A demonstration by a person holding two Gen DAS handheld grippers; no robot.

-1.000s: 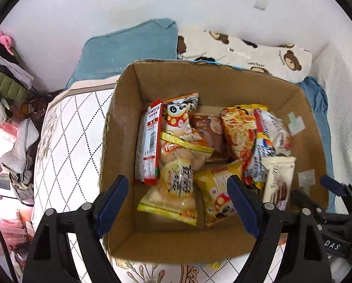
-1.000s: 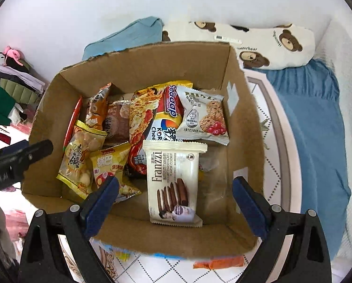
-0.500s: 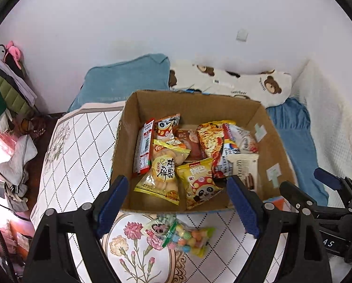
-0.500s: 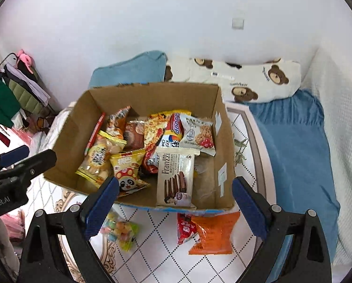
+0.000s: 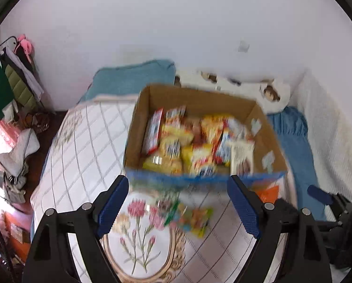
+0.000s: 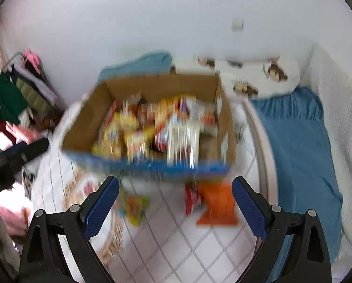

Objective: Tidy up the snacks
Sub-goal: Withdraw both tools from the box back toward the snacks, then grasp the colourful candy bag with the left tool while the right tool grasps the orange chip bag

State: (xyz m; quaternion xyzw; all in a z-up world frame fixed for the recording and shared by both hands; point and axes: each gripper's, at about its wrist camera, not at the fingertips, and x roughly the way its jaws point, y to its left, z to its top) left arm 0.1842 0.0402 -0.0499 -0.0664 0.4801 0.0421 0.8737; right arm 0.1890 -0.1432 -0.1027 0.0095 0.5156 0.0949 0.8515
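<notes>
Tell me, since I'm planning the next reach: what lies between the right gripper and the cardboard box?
In the right wrist view, an orange packet and a colourful candy bag lie on the quilt between the right gripper and the cardboard box.

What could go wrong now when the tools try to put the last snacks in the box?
1. The cardboard box already looks crowded, so another packet might slide off the heap.
2. The orange packet lies right against the box's front wall, so the right tool, now open and empty, might bump the box.
3. The candy bag lies flat on the soft quilt; the open left tool might pinch fabric too.
</notes>
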